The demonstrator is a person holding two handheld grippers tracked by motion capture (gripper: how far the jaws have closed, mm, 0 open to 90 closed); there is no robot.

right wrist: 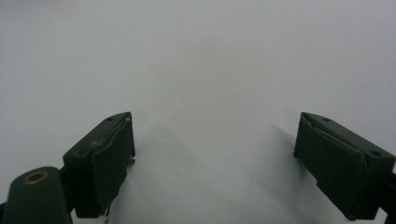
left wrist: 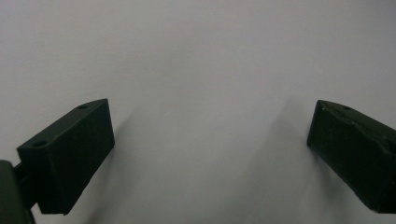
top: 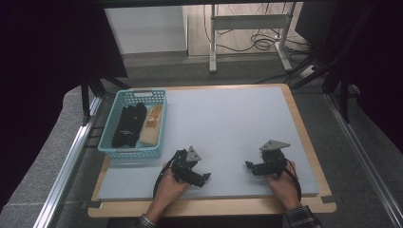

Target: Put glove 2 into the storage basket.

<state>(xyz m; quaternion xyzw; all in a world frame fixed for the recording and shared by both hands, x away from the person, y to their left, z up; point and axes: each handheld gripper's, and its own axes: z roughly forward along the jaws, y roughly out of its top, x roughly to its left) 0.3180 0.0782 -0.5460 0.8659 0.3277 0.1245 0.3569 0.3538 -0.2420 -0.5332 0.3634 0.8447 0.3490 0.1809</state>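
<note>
While both grippers rest low over the pale grey mat, the left gripper and right gripper each hold their jaws wide apart, gripping nothing. Ahead and left of the left gripper sits a turquoise basket, its long axis running away from the person, holding black gloves beside tan gloves.

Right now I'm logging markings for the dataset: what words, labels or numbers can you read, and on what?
None can be read: the basket, the black item and tan item in it, and both grippers, left and right, show no legible text.
</note>
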